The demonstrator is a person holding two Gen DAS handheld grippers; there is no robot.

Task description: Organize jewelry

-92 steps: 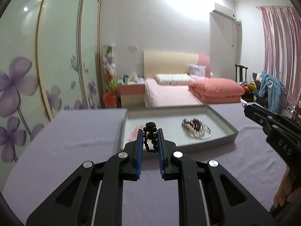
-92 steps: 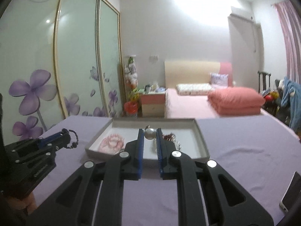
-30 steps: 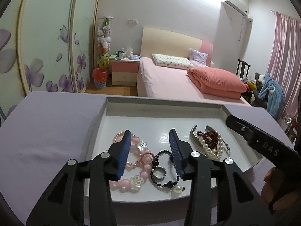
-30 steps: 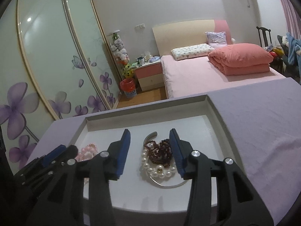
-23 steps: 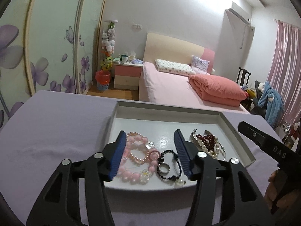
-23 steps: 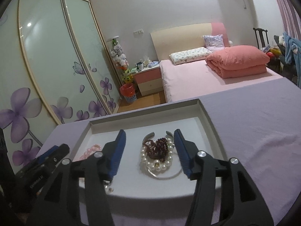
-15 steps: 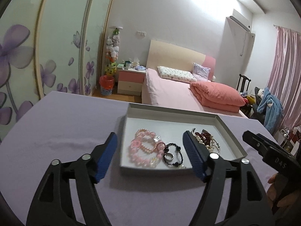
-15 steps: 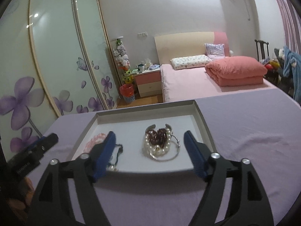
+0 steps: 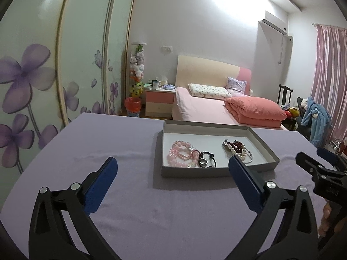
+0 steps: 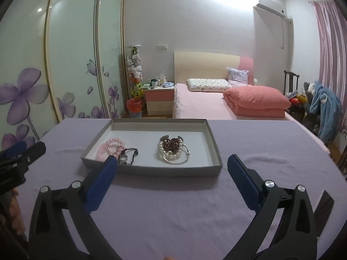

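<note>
2 grippers hover above the purple tablecloth [image 9: 121, 147], both on the near side of the grey tray [image 10: 149, 169]. The left gripper [image 9: 172, 164] is spread wide and carries nothing; the right gripper [image 10: 172, 163] matches it, jaws far apart. Inside the tray, pink bead bracelets [image 10: 108, 147] touch a dark bracelet with a ring [image 10: 128, 155], while the pearl and garnet pile [image 10: 172, 148] lies apart to their right.

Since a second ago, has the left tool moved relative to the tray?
Yes. The left tool has pulled back toward the person: its fingers were over the tray, now they sit short of its near wall, wide open.
</note>
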